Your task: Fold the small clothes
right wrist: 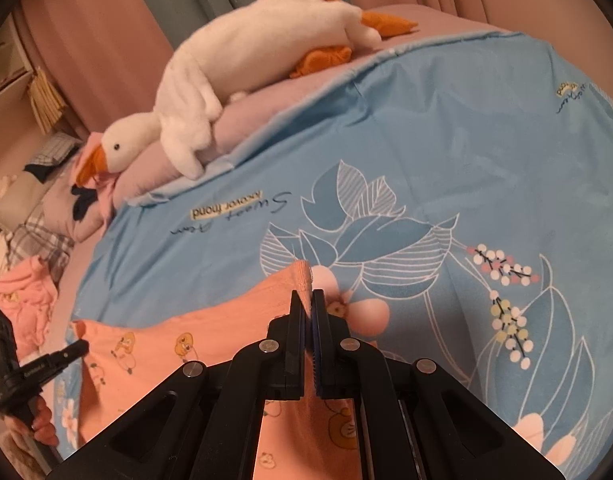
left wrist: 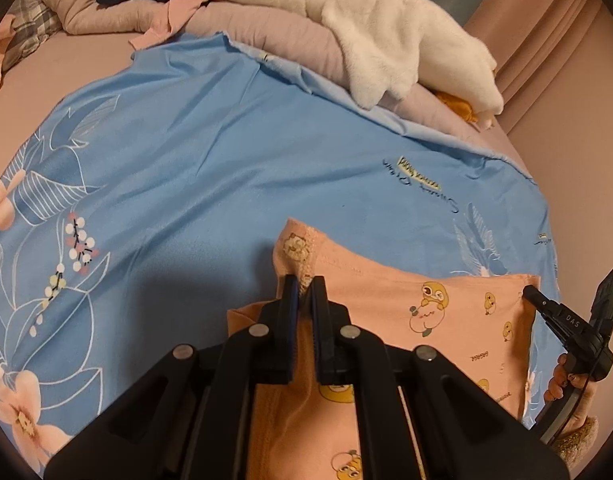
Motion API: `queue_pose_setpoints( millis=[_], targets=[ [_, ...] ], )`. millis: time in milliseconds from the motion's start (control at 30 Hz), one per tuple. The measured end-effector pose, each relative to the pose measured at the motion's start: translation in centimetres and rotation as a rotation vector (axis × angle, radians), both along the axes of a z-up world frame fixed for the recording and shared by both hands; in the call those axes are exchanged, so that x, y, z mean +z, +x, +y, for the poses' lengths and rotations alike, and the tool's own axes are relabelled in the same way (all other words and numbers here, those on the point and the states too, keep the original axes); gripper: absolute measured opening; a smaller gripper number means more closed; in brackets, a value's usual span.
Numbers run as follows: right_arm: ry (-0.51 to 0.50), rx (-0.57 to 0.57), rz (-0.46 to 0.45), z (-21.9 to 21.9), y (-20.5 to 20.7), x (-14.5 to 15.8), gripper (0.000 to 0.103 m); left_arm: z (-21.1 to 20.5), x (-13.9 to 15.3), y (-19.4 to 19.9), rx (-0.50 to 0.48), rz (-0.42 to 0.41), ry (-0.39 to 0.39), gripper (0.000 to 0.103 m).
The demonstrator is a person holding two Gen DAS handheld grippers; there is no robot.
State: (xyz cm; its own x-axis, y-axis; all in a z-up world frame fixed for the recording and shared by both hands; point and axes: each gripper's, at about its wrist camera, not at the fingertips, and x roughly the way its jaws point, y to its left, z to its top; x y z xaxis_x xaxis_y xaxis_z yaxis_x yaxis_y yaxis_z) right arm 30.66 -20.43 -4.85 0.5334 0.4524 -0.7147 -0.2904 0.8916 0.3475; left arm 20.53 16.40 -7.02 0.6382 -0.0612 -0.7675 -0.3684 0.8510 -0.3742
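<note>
Basically early on: left gripper & right gripper, jaws pinched on corners of the peach garment, hanging over the blue sheet on the bed. No fold finished yet imo.

The blue sheet carries upside-down script, partly legible as "Sweet", with a yellow label reading roughly "forever friend". The right tool reads "DAS".

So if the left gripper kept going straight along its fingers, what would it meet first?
Probably the blue floral sheet just beyond the corner of the peach duckling garment that the left gripper is shut on. The gripper points downward at the bed; depth is hard to judge. The white goose plush lies well beyond.
</note>
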Motion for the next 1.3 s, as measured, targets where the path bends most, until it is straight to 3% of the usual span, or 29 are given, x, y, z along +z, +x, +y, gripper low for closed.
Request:
queue_pose_setpoints(
  millis=[700, 1200, 1233, 1300],
  targets=[
    [-0.099, -0.007, 0.106, 0.7, 1.9, -4.4, 0.004, 0.5, -3.5, 1.1, 0.027, 0.100, -0.005, 0.007],
    [-0.133, -0.001, 0.112, 1.1, 2.0, -4.8, 0.004, 0.7, -4.1, 1.2, 0.036, 0.115, -0.031, 0.011],
    [-0.140, 0.000, 0.106, 1.3, 2.0, -4.7, 0.004, 0.7, -4.0, 1.2, 0.036, 0.116, -0.041, 0.013],
    [-0.166, -0.003, 0.094, 1.5, 1.8, -4.4, 0.010, 0.5, -3.4, 0.8, 0.036, 0.114, -0.040, 0.033]
  ],
)
